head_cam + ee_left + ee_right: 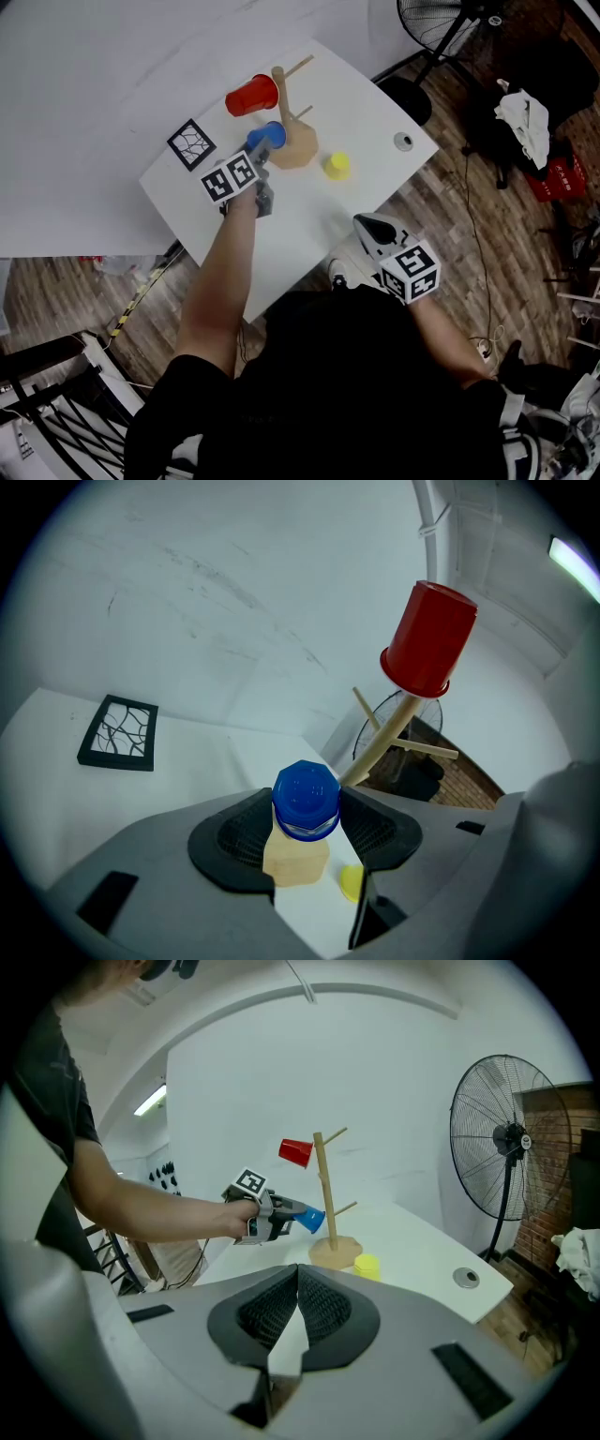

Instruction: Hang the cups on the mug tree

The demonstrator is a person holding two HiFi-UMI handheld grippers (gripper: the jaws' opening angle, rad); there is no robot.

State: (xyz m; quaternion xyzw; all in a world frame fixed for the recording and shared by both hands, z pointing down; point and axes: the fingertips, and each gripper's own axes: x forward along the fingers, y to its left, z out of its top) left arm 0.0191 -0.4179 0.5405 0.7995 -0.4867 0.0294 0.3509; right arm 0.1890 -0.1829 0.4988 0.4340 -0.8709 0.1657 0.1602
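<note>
White table (309,225) in the head view carries the mug tree (298,147), the red cup (251,96) hung high on it, the yellow cup (337,166) beside its base. In the left gripper view the left gripper (306,813) is clamped on the blue cup (306,797) near the tree; I judge this cup is being hung, and next its mouth must go over a free peg (429,750). In the right gripper view the right gripper (298,1279) has its jaws together, empty.
</note>
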